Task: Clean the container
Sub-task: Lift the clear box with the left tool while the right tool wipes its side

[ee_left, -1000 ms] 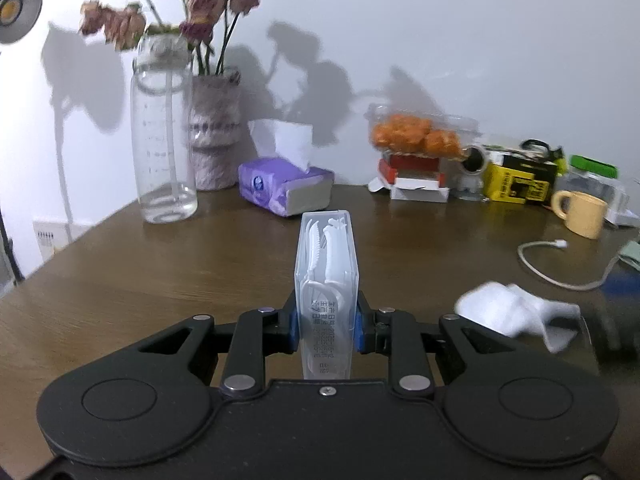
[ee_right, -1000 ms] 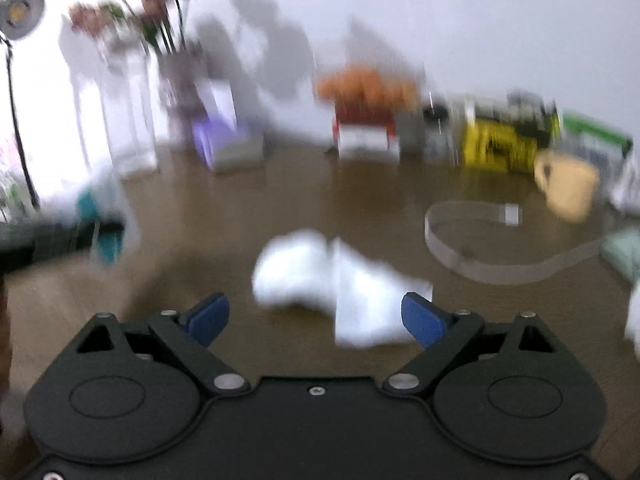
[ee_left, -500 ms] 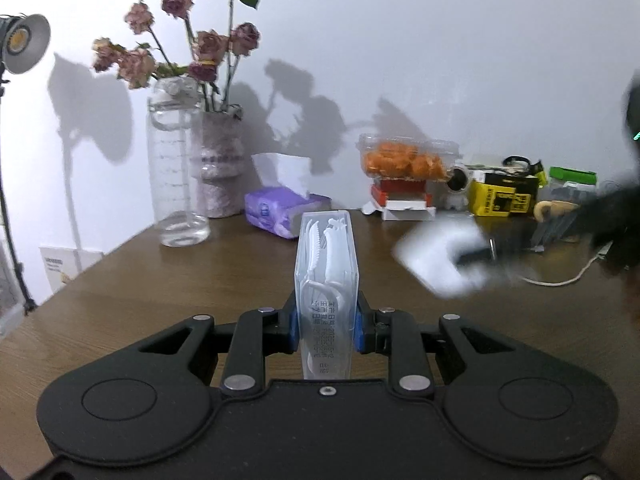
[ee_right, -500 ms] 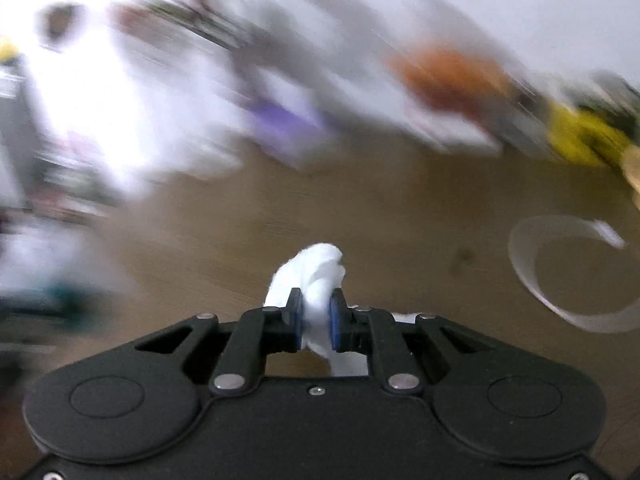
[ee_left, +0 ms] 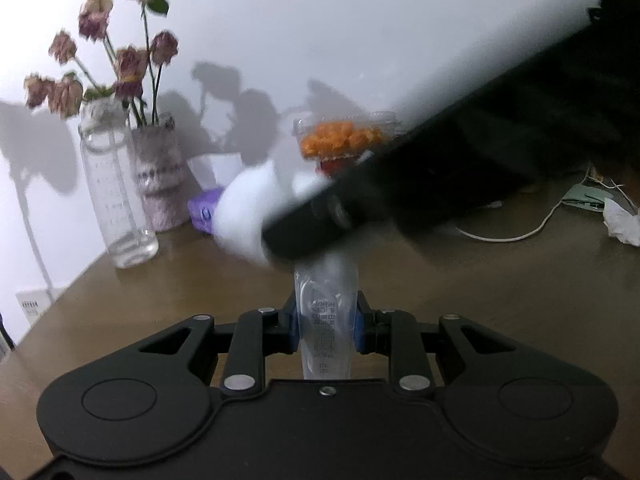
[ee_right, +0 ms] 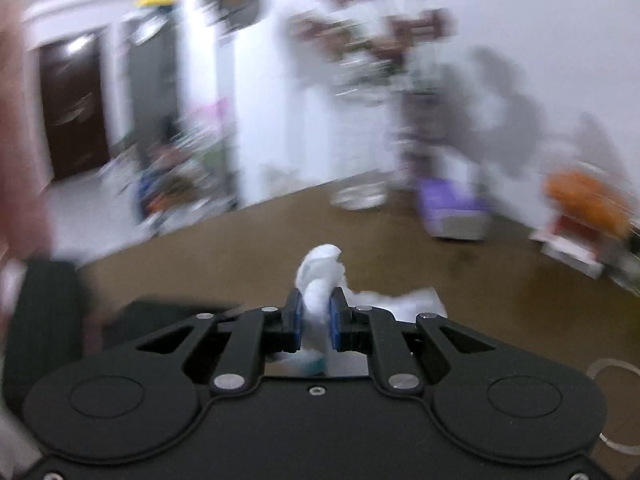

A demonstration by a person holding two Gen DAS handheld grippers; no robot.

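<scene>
My left gripper (ee_left: 326,322) is shut on a small translucent plastic container (ee_left: 326,304) with printed text, held upright above the brown table (ee_left: 160,296). In the left wrist view the black right gripper (ee_left: 280,236) crosses from the upper right, blurred, with a white tissue (ee_left: 244,216) at its tip right above the container's top, which it hides. In the right wrist view my right gripper (ee_right: 316,318) is shut on the crumpled white tissue (ee_right: 320,276), part of it trailing to the right. The left tool shows there as a dark blur (ee_right: 44,320).
At the back of the table stand a clear water bottle (ee_left: 116,196), a vase of dried roses (ee_left: 160,176), a purple tissue box (ee_left: 204,210) and a tub of orange fruit (ee_left: 340,140). A white cable (ee_left: 512,236) and a crumpled tissue (ee_left: 622,224) lie at right.
The right gripper closed on the white tissue lying on the table, lifted it and swung left, over the container. The left gripper kept its hold and shifted slightly, rolling a little.
</scene>
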